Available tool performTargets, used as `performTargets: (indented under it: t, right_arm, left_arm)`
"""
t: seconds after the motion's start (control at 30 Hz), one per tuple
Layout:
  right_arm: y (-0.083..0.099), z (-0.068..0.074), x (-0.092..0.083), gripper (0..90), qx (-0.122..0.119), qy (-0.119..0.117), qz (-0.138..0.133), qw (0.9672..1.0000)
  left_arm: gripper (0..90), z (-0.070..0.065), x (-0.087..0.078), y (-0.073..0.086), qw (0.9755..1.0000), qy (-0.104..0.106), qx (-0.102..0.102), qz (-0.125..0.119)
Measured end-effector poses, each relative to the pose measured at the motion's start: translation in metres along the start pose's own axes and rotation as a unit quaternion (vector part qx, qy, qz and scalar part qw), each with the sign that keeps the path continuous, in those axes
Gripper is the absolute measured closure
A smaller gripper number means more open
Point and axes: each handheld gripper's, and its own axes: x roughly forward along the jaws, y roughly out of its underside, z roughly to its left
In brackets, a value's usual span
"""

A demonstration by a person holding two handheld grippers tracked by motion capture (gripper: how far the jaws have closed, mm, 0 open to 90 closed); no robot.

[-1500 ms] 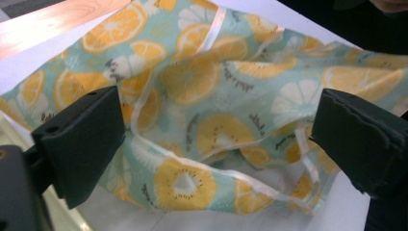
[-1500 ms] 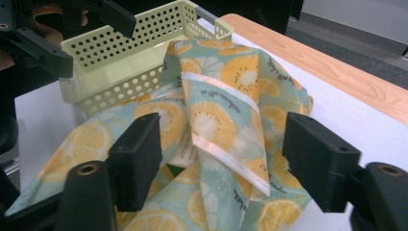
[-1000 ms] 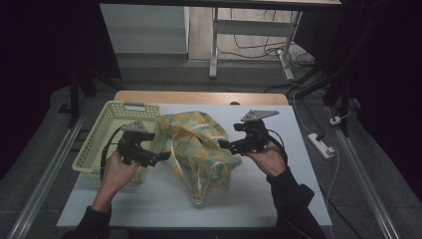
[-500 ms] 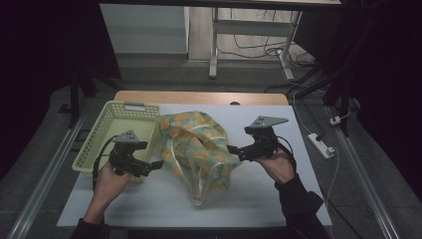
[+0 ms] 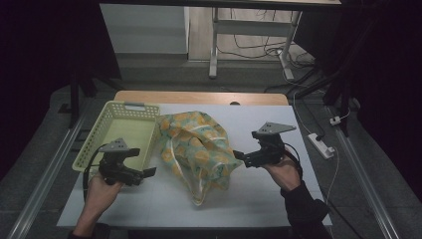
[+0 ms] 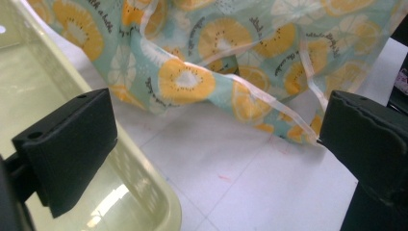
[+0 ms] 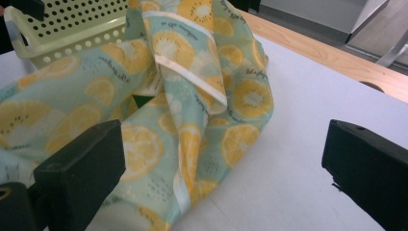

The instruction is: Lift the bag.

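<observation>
The fruit-print cloth lies in a crumpled heap on the white worktop, its far-left edge just beside the pale green basket, and both tools stand off it with nothing in their grip. The left tool has its jaws wide apart near the basket's front corner, short of the cloth's lower left fold; the right tool has just been opening its jaws, nothing between them, and sits just off the cloth's right flank. To handle the cloth well, each tool should probably go for a piped hem rather than the bunched middle: the pale edging runs across the left gripper view, and a folded band of it stands up in the right gripper view. Come in low, pinch a single layer, and lift both sides evenly so the heap opens without dragging into the basket.
</observation>
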Motion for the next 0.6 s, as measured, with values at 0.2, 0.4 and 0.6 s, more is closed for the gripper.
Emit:
performTargets:
  t: [0.2,0.4,0.6]
  right_arm:
    - [0.01,0.0,-0.01,0.0,0.005,0.011,-0.003,0.9999]
    - [0.023,0.003,-0.02,0.0,0.009,0.024,0.0,0.9997]
    - [0.04,0.008,-0.03,0.0,0.007,0.048,-0.003,0.9988]
  left_arm:
    - [0.0,0.0,-0.009,0.015,0.9999,-0.009,-0.01,-0.002]
    - [0.0,0.0,-0.017,0.031,0.9996,-0.018,-0.021,-0.005]
    - [0.0,-0.003,-0.027,0.045,0.9992,-0.031,-0.024,-0.01]
